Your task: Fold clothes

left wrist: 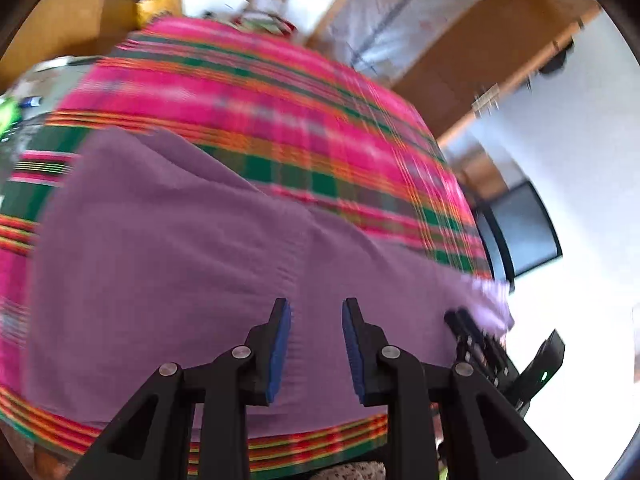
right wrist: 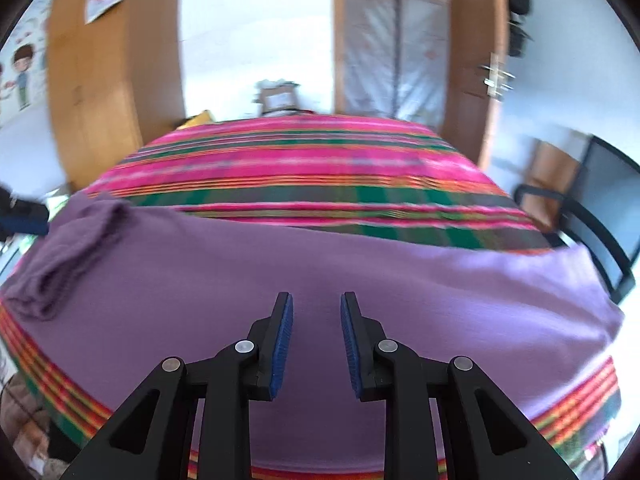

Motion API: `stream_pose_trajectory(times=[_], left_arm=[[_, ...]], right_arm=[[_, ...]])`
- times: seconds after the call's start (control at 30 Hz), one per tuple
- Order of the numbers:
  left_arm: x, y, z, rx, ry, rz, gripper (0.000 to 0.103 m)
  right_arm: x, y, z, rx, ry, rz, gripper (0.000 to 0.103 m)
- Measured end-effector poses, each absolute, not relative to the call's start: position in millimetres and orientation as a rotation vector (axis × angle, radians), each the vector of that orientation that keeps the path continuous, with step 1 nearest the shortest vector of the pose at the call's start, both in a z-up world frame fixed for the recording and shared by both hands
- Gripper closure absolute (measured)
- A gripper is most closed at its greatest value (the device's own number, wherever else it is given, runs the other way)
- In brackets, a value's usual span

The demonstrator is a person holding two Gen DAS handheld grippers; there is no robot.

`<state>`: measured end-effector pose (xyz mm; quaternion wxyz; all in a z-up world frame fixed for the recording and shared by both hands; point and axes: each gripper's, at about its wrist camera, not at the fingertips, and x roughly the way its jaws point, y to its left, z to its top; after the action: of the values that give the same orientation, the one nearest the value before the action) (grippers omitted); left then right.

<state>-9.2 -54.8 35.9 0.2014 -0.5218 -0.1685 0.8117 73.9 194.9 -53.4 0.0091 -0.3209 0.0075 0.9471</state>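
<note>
Both claws, left claw [left wrist: 316,350] and right claw [right wrist: 316,346], hover empty and parted above the purple garment [right wrist: 280,272].

- The far half of the striped blanket [right wrist: 304,152] lies bare and open.
- A bunched fold [right wrist: 68,248] rises at the purple cloth's [right wrist: 360,280] left end.
- A black chair [right wrist: 600,216] stands close on the right.

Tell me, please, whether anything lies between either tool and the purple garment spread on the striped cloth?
Nothing visible does. The left tool and the right tool both hang open directly over the purple garment, with only air between. The garment lies on the striped cloth; its left end is bunched.
</note>
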Motion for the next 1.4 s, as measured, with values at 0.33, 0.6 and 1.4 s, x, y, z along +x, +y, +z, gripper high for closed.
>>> stream_pose_trajectory(times=[0.33, 0.6, 1.4], left_arm=[[-16, 68, 5, -1.491, -0.264, 2.044, 0.076], [-20, 123, -2, -1.456, -0.202, 1.971, 0.076], [-19, 140, -7, -1.395, -0.198, 1.973, 0.074]], right_arm=[[88, 267, -63, -0.953, 0.096, 2.836, 0.078], [102, 318, -60, -0.897, 0.090, 2.721, 0.078], [47, 360, -52, -1.047, -0.077, 2.662, 0.077]])
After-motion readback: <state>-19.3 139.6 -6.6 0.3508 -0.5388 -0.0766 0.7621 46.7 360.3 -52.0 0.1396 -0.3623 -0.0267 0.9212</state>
